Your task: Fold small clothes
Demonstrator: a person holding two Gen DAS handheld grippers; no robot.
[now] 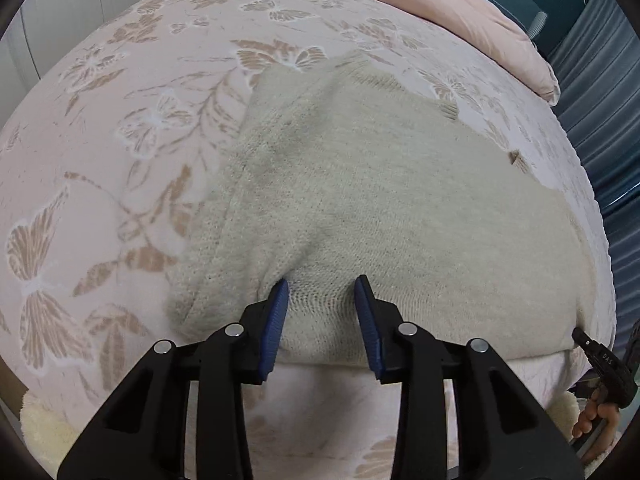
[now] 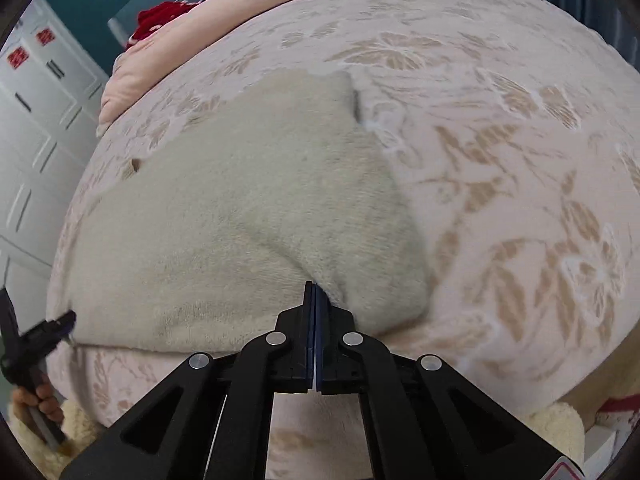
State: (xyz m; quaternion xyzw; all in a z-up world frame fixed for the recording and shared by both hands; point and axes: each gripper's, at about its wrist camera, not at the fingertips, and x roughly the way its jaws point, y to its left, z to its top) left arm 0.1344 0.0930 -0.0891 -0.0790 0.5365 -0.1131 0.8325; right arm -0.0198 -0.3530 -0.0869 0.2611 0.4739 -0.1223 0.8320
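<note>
A big bed (image 1: 100, 128) fills both views. It has a pink cover with tan butterflies and leaves on it. A plain pink blanket (image 1: 460, 8) lies bunched at the far end of the bed.

A fuzzy cream knit garment (image 1: 360, 200) lies spread out flat on the bed, close to the near edge. Its near edge is a thick fold.

The left gripper (image 1: 322, 292) sits over the near edge of the garment. Its blue pads (image 1: 276, 320) are a little way apart. The knit cloth shows in the gap between them. The tips touch the cloth, but the pads do not squeeze it.

The right gripper (image 2: 315, 292) is shut tight. Its two pads meet with no gap. The tip pokes into a dip in the garment (image 2: 248, 200), near its right corner. I cannot tell if any cloth is pinched in there.

Small in the corner of each view, a hand (image 1: 596, 420) holds the other gripper.
</note>
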